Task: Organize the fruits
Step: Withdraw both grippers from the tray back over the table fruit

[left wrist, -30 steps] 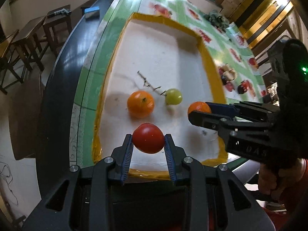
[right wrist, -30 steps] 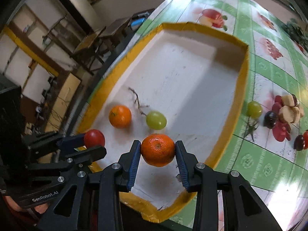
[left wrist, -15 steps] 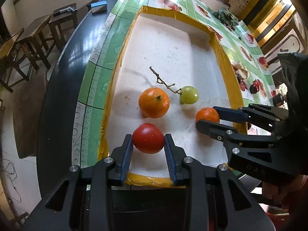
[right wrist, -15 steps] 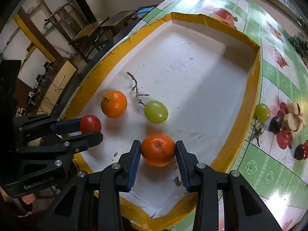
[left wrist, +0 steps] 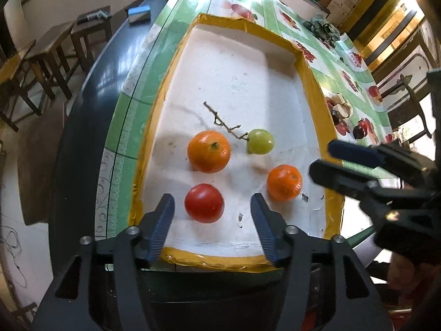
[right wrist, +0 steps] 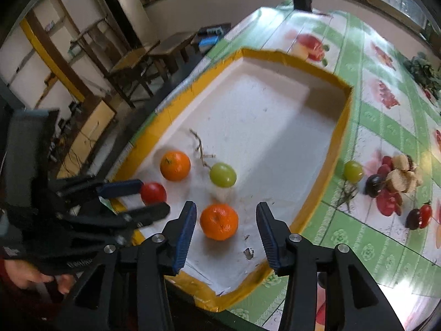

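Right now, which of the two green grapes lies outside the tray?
The bare green grape on the tablecloth, just beyond the tray's yellow rim. The other grape lies inside, on its twig.

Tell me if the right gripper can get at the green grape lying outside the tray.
Probably yes. The green grape sits on the bare tablecloth just past the tray's yellow rim, nothing over it. The right gripper has its fingers opening around an orange without pressing on it.

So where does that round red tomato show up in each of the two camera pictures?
Left wrist view: the round red tomato lies low in the middle, between the opening left gripper fingers, untouched.
Right wrist view: it sits at left, between the other gripper's fingers.
Shared landmark: the green grape with its dry stem, in the white yellow-rimmed tray.
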`<state>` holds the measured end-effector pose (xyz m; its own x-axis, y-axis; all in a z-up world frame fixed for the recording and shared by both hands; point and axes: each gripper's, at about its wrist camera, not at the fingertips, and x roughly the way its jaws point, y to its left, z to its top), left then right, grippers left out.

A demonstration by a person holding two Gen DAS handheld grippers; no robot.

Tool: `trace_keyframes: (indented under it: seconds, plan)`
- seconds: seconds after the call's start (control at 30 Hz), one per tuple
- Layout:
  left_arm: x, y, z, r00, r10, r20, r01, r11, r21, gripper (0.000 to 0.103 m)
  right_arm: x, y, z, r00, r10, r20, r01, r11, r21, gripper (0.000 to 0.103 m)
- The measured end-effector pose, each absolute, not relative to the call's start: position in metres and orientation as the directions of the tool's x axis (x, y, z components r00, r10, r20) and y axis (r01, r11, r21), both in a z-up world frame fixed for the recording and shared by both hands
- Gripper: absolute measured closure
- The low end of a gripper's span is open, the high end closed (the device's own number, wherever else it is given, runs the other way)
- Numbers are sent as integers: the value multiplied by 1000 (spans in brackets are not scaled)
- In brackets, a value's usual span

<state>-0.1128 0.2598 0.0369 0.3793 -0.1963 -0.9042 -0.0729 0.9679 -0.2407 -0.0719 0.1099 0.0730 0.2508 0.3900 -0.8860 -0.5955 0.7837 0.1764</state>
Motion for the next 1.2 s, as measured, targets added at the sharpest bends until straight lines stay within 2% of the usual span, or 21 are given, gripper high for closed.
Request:
trace_keyframes:
  seconds: [0.3,0.8,1.2]
  plan:
    - [-113,251,49,402,-136,-905,-75,981,-181,40,-76,94,97,290,425,-857,-563,801,206,52]
    - [-106,230,62,436,-82,-896,-64,990,-122,40,-62,33,96,332,396,-856,-426,873,239,52]
    - [-98,198,81,460,-179,-870,27,982,-187,38,-49,-65,79,370,301,-879,-222,947,230,51]
